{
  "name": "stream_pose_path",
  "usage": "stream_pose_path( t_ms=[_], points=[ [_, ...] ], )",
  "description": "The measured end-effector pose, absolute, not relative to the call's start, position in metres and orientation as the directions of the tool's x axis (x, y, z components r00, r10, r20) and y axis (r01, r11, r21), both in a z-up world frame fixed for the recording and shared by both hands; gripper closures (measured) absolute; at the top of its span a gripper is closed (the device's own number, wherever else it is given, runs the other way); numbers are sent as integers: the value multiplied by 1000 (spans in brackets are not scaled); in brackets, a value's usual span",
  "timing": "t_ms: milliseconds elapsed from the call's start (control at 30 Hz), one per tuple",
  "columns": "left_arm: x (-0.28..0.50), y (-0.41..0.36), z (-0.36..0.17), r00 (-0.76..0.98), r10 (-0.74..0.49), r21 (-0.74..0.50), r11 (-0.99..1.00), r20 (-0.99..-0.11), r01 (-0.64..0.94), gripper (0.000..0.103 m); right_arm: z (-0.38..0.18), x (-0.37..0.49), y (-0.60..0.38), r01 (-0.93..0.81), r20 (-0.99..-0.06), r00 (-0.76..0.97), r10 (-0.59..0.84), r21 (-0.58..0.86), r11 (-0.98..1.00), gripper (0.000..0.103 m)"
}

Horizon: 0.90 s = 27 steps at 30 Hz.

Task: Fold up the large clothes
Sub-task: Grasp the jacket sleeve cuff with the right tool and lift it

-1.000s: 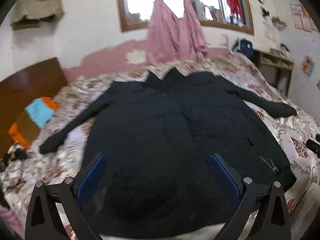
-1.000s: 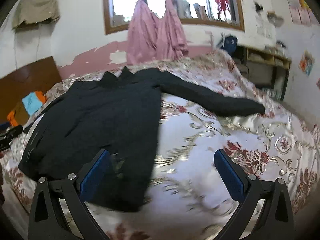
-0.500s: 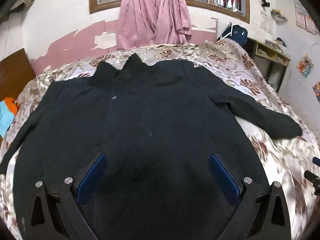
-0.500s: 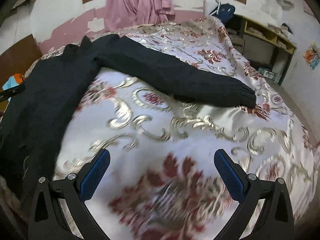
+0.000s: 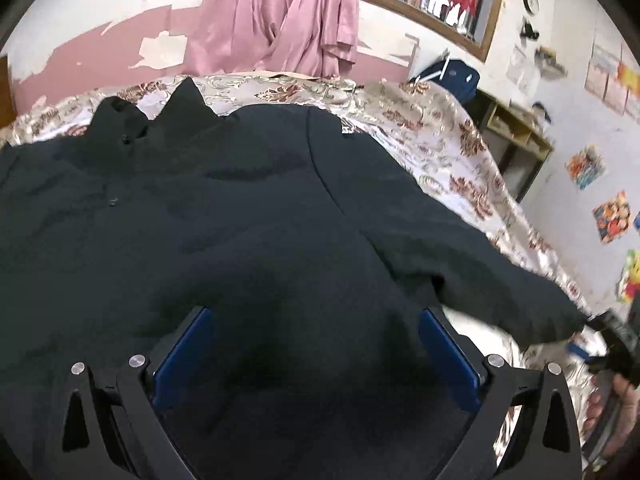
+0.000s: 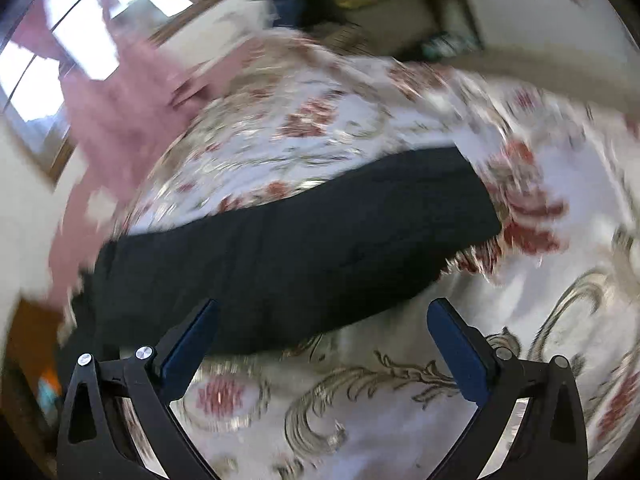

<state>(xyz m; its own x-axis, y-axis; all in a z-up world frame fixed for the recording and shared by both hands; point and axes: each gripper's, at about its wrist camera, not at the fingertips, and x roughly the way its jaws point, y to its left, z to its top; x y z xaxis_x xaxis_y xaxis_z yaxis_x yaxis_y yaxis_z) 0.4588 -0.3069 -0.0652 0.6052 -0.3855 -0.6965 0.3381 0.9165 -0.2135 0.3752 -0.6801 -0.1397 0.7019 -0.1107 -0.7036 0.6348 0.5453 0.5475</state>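
A large black coat (image 5: 224, 216) lies spread flat on the floral bed cover (image 5: 440, 136), collar toward the far wall. My left gripper (image 5: 316, 316) hovers over the coat's right chest near the armpit, jaws wide open with nothing pinched. The coat's right sleeve (image 6: 304, 240) stretches across the bed in the right wrist view, which is blurred and tilted. My right gripper (image 6: 322, 308) hangs just above the sleeve's near edge; its jaws are closing but stand wide, and the pads press on nothing. The right gripper (image 5: 608, 344) and a hand also show beside the sleeve's cuff in the left wrist view.
Pink curtains (image 5: 280, 16) hang under a window on the far wall. A wooden shelf (image 5: 516, 136) with a blue bag (image 5: 456, 76) stands past the bed's right side. Posters (image 5: 612, 216) cover the right wall.
Both grippers moved forward and lower over the bed. The left one now sits over the coat's right side; the right one rolled and came up to the sleeve.
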Motion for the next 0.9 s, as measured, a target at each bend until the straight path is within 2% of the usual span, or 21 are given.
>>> stream_pose_path(
  t_ms=[33,100,167,333,467,567,667,767,900],
  points=[
    [464,-308,-68,599,-400,-236,912,-694,335,0,-147,378,-682,638,-705,703,-99,562,526,34],
    [472,-310,-71,585,-427,-269,901,-690,340,0,-160,384,-686,666,-720,687,-95,573,478,48],
    [478,-314,-76,562,-448,-285,890,-695,356,0,-170,385,-693,655,-691,718,-87,627,421,52],
    [487,-332,-90,506,-424,-235,888,-751,395,0,-173,398,-706,644,-664,740,-108,654,398,92],
    [491,-334,-94,486,-415,-223,887,-769,405,0,-130,409,-699,627,-650,743,-160,593,505,97],
    [490,-312,-88,467,-496,-329,857,-732,396,0,-73,419,-688,580,-596,774,-212,534,616,98],
    [485,-274,-79,461,-556,-439,830,-691,344,0,-9,430,-660,507,-511,820,-257,441,741,98],
    [477,-231,-62,496,-573,-474,819,-653,322,0,50,446,-614,415,-400,874,-278,313,855,98],
    [467,-166,-35,543,-557,-483,827,-628,290,0,104,474,-529,238,-306,933,-190,128,963,98]
  ],
)
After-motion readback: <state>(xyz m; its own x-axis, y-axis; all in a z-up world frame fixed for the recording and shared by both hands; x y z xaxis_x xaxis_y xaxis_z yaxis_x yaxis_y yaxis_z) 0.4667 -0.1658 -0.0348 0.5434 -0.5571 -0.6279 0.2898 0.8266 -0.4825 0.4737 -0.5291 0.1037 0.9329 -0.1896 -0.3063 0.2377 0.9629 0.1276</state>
